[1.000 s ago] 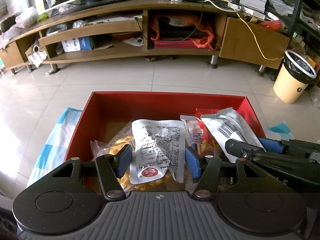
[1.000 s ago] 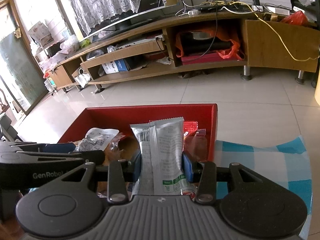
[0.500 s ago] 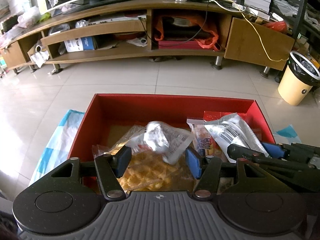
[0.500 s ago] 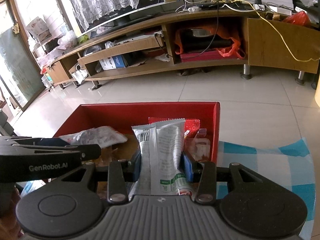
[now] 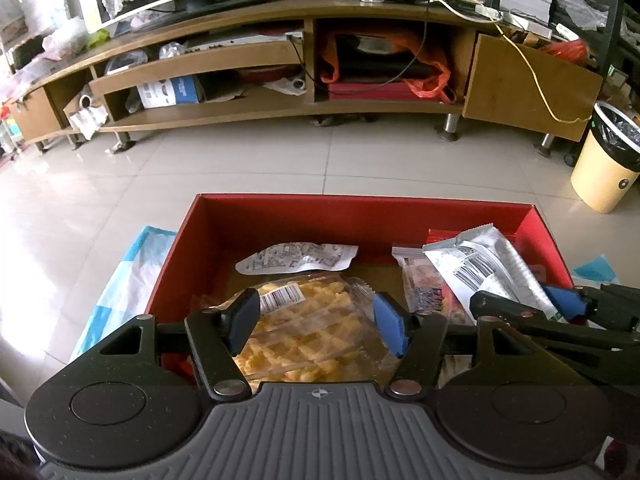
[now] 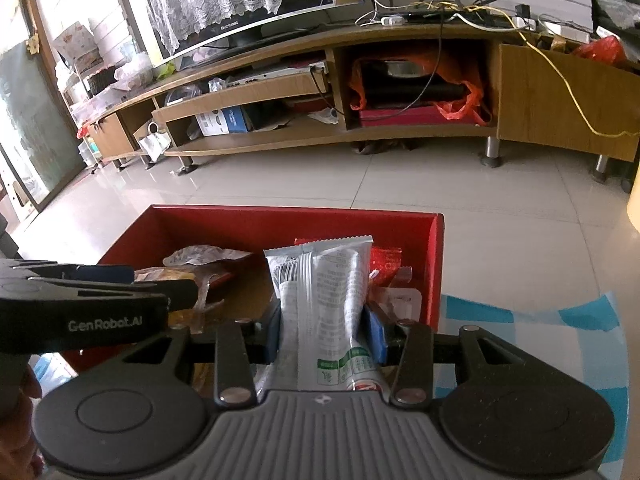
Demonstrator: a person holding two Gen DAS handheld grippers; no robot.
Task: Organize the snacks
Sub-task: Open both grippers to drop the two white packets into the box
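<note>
Red box (image 5: 280, 216) sits on the blue-checked cloth (image 6: 532, 336) on the desk, tiled floor and a long TV cabinet (image 5: 280, 52) behind it. Crumpled white packet (image 5: 296, 258) lies near the box's far wall, waffle pack (image 5: 312, 332) at the near edge under my left gripper (image 5: 316, 322). Its jaws are opening with nothing pinched. My right gripper (image 6: 324, 334) is clamped on the silver snack pouch (image 6: 320, 280), held by the box's right wall over red packets (image 6: 386, 266).

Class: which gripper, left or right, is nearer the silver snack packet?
Right. The right gripper is clamped on the silver snack packet; the left gripper, jaws opening and empty, hangs over the waffle pack beside it.
</note>
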